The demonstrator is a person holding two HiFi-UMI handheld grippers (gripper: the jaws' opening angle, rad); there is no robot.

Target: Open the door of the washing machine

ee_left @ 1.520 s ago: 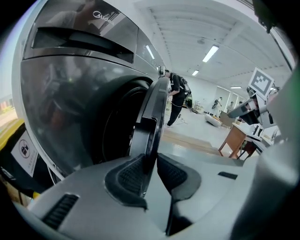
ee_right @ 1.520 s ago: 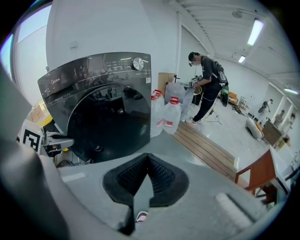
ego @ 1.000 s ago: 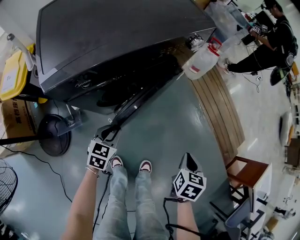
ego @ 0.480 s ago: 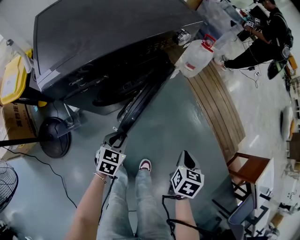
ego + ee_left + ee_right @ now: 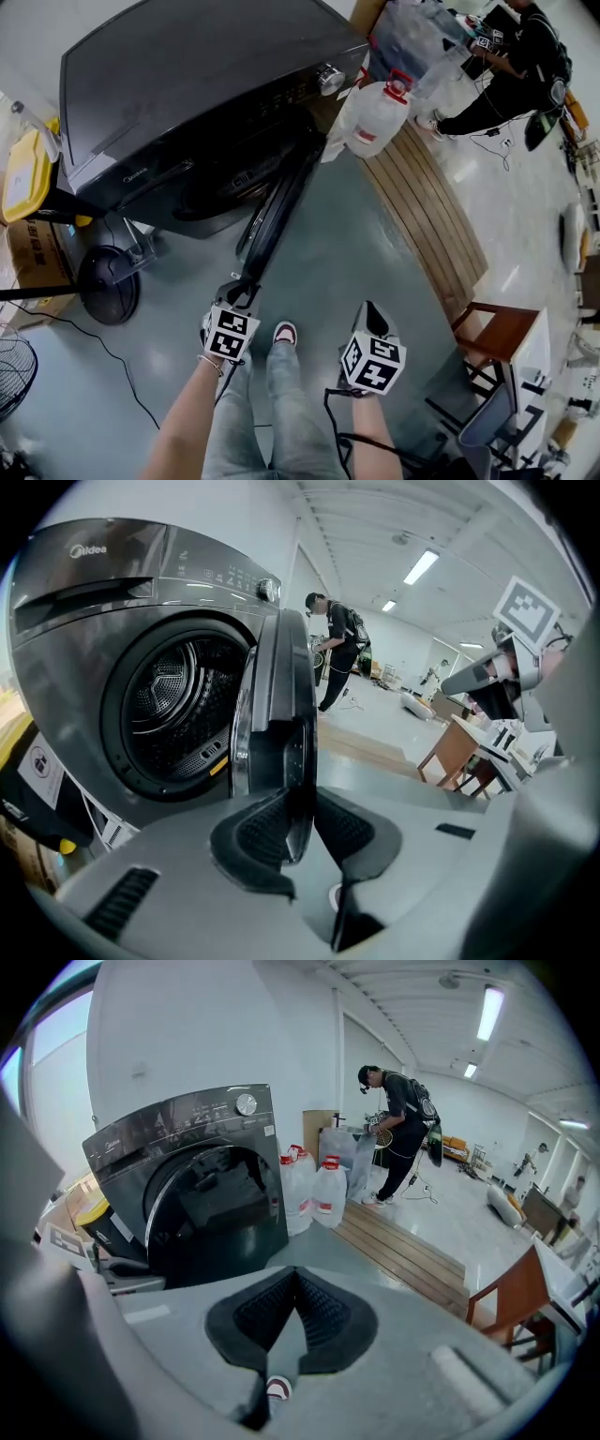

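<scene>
Door (image 5: 278,202) swung wider than second ago, now edge-on out from washing machine (image 5: 187,84). Left gripper (image 5: 302,825) clamps door's free edge, jaws just eased open slightly. Right gripper (image 5: 293,1321) closed, empty. Pull along hinge arc, steady; bite perhaps shallow, lens distorts.

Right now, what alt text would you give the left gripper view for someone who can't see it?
The left hand-held gripper grips the edge of the washing machine door, which stands swung open, edge-on to the camera; its jaws have just eased open slightly. The open drum shows at left, and a person stands in the room behind.
</scene>
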